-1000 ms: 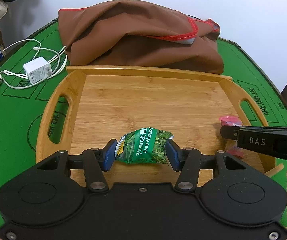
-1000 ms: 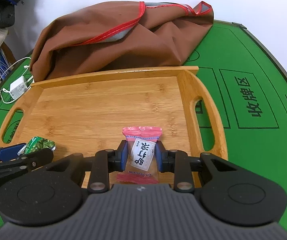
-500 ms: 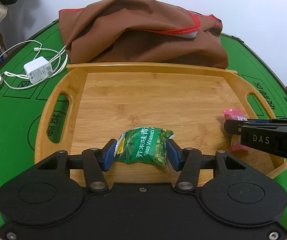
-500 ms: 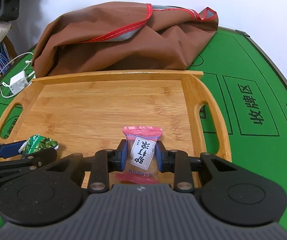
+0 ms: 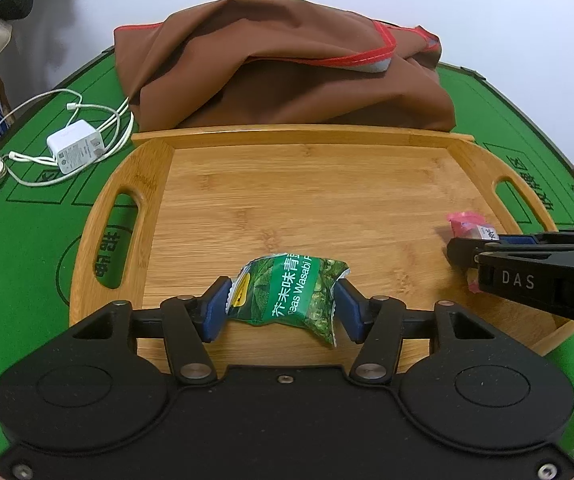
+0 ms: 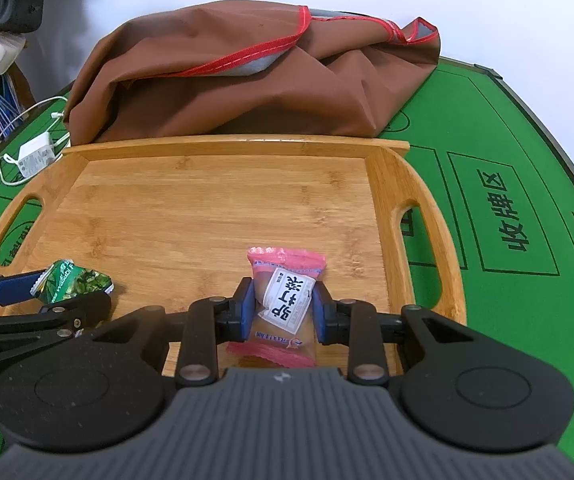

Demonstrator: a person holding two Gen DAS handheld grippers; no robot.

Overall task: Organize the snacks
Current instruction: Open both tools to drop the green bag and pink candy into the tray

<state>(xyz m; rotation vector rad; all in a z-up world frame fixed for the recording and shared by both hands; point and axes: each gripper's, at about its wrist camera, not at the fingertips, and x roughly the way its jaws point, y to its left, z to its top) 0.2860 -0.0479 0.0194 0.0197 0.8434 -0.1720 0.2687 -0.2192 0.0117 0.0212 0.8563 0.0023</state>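
Snacks sit low in both wrist views, each between a pair of blue pads over the bamboo tray (image 5: 327,200). The green wasabi-pea packet (image 5: 287,296) lies at lower centre of the left view, between the left gripper (image 5: 283,306) fingers, whose jaws are opening; the pads still touch its crumpled ends. The pink-edged candy packet (image 6: 283,304) sits at lower centre of the right view, clamped by the right gripper (image 6: 283,308). At the left view's right edge the right gripper shows side-on with the pink packet. Beyond the tray, upper centre, a brown cloth bag (image 5: 287,80) rests on the green table (image 6: 527,160). A white charger (image 5: 75,152) with its cable lies at upper left.
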